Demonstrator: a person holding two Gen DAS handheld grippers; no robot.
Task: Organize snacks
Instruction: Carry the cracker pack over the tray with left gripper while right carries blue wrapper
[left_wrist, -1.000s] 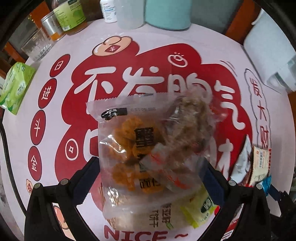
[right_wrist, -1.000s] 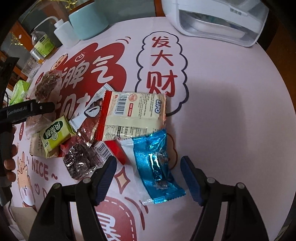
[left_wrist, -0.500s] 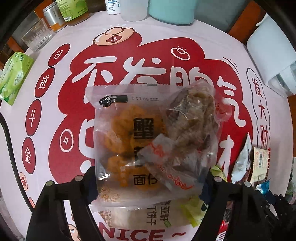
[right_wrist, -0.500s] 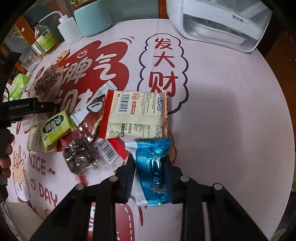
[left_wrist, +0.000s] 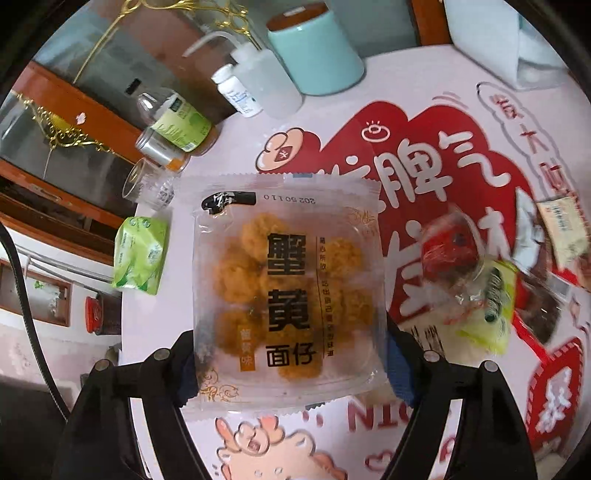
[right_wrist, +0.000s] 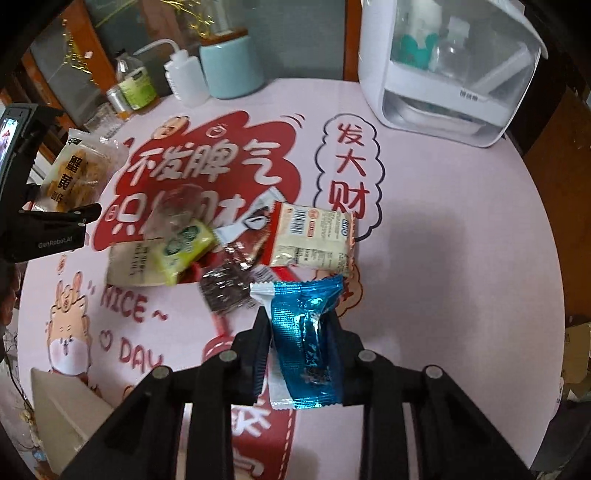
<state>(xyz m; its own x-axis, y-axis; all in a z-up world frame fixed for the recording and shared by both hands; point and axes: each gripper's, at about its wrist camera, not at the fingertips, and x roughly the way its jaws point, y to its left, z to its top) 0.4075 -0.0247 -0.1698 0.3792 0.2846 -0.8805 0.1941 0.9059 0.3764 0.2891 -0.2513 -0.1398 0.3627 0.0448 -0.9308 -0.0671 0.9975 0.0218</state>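
Observation:
My left gripper (left_wrist: 288, 365) is shut on a clear packet of orange crab-roe snack balls (left_wrist: 284, 291) and holds it above the table; the packet also shows in the right wrist view (right_wrist: 75, 173). My right gripper (right_wrist: 301, 332) is shut on a blue foil snack packet (right_wrist: 308, 339), lifted off the table. A pile of snacks lies mid-table: a beige LIPO packet (right_wrist: 314, 238), a green packet (right_wrist: 184, 245), a dark foil packet (right_wrist: 225, 291), a clear packet (right_wrist: 173, 210) and a pale packet (right_wrist: 131, 266).
At the far edge stand a teal cup (right_wrist: 231, 64), a white squeeze bottle (right_wrist: 186, 79), a green-label bottle (right_wrist: 135, 86) and a white appliance (right_wrist: 447, 70). A green tissue pack (left_wrist: 138, 254) lies at the left edge. A cardboard box (right_wrist: 66, 417) sits near left.
My left gripper has lifted the crab-roe packet away from the pile and swung left; the clear brown packet dropped off. My right gripper closed on the blue packet and raised it.

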